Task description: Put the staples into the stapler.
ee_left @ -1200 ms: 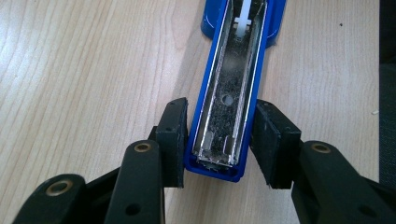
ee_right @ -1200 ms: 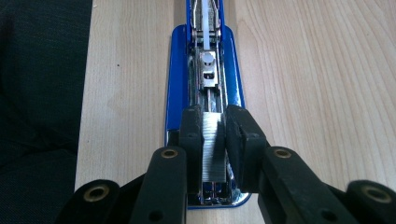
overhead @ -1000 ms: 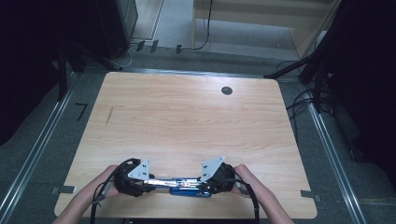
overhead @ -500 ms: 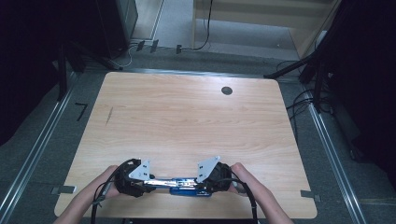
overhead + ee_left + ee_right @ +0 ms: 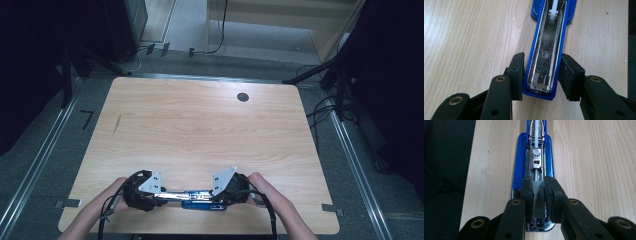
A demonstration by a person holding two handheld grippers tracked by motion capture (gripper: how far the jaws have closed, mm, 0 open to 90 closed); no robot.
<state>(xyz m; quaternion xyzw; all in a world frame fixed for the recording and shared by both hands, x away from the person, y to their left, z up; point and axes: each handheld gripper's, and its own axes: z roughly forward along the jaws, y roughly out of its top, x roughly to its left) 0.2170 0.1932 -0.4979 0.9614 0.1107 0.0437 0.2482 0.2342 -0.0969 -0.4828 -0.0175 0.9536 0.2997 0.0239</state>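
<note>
A blue stapler (image 5: 197,198) lies opened out flat near the table's front edge, between both hands. In the left gripper view its blue top arm (image 5: 546,47), with the metal channel facing up, sits between the pads of my left gripper (image 5: 541,75), which press on its sides. My left gripper (image 5: 162,195) holds that arm at the stapler's left end. A grey strip of staples (image 5: 539,202) is pinched in my right gripper (image 5: 539,192), just above the magazine of the stapler base (image 5: 520,165). My right gripper (image 5: 218,196) is at the stapler's right end.
The wooden table (image 5: 200,130) stretches away behind the stapler, with a small black round grommet (image 5: 243,97) at the back right. The front edge is just below the hands. Metal rails (image 5: 350,150) and cables run along the floor on both sides.
</note>
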